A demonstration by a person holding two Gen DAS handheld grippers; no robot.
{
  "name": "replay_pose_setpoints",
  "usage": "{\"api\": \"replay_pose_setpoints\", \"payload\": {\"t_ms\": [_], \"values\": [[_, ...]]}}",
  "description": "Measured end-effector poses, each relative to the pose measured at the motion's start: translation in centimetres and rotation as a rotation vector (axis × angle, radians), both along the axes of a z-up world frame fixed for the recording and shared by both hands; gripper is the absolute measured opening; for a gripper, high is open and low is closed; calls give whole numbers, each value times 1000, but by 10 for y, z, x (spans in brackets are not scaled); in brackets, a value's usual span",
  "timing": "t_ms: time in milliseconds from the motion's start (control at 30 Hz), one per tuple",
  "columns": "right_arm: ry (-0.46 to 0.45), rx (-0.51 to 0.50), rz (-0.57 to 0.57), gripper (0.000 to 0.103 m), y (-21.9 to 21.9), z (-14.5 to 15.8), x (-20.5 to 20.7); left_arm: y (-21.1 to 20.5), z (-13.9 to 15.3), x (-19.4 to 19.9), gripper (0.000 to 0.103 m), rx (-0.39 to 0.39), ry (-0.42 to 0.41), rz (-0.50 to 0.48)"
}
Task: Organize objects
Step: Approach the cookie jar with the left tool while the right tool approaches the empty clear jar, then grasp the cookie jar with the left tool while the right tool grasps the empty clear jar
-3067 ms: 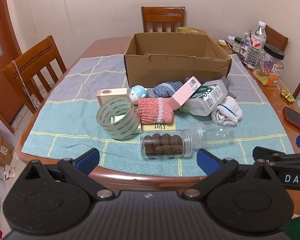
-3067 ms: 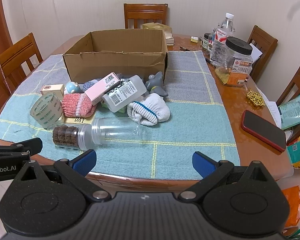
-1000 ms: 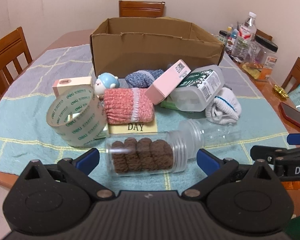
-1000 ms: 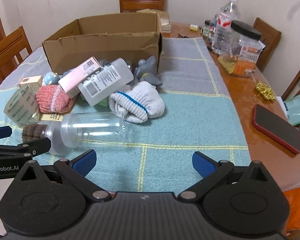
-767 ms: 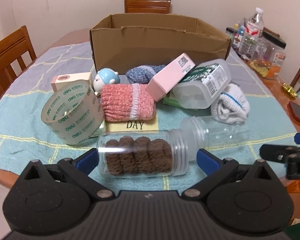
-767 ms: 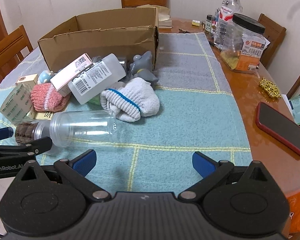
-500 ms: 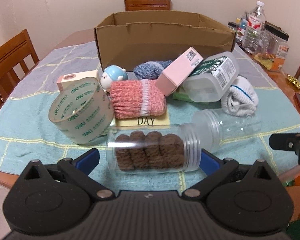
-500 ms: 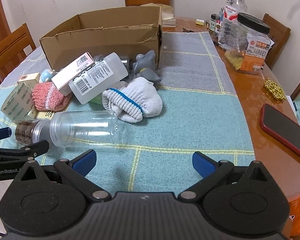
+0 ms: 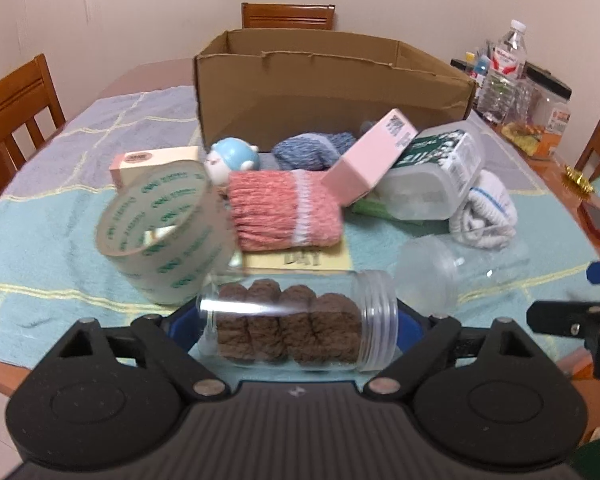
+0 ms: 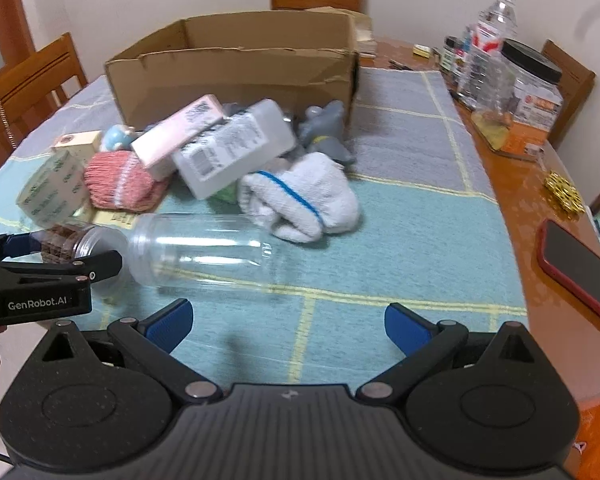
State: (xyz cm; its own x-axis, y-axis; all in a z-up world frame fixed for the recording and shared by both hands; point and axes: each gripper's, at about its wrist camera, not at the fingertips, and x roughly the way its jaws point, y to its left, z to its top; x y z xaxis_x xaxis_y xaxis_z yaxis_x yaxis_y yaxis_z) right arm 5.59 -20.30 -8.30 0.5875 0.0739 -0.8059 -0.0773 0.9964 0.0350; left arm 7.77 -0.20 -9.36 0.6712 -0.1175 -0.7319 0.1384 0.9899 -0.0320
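Observation:
A clear jar of brown cookies (image 9: 296,320) lies on its side between the fingers of my left gripper (image 9: 296,326), which stand close against both its ends. An empty clear plastic jar (image 10: 204,254) lies to its right, just ahead of my open, empty right gripper (image 10: 288,322). Behind them lie a tape roll (image 9: 164,232), a pink knit roll (image 9: 284,210), a pink box (image 9: 372,156), a white labelled bottle (image 9: 432,172), white socks (image 10: 300,196) and a grey toy (image 10: 324,128). An open cardboard box (image 9: 324,92) stands behind the pile.
A blue and grey cloth (image 10: 412,216) covers the wooden table. A red phone (image 10: 576,260), a gold trinket (image 10: 564,196), a black-lidded jar (image 10: 532,96) and water bottles (image 10: 488,40) stand on the right side. Wooden chairs (image 9: 16,108) surround the table.
My left gripper has moved forward and its fingers have closed in on the ends of the cookie jar. My right gripper has moved closer to the empty jar.

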Motion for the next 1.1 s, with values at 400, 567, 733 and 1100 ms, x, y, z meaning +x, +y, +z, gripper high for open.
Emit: {"api": "replay_pose_setpoints", "payload": {"t_ms": [400,567,733,1100], "values": [[-6,10,84,103,53,-9,26,36,-2,-9,91,23,27,-53],[-19,-21,66,103,65,-13,39,40,-2,-8,91,24,21,-80],[-6,-65,37,103,71,-21,54,41,-3,-6,91,24,23,-86],[63,-43,19,94,58,-23,61,36,-2,0,91,15,45,-55]]}}
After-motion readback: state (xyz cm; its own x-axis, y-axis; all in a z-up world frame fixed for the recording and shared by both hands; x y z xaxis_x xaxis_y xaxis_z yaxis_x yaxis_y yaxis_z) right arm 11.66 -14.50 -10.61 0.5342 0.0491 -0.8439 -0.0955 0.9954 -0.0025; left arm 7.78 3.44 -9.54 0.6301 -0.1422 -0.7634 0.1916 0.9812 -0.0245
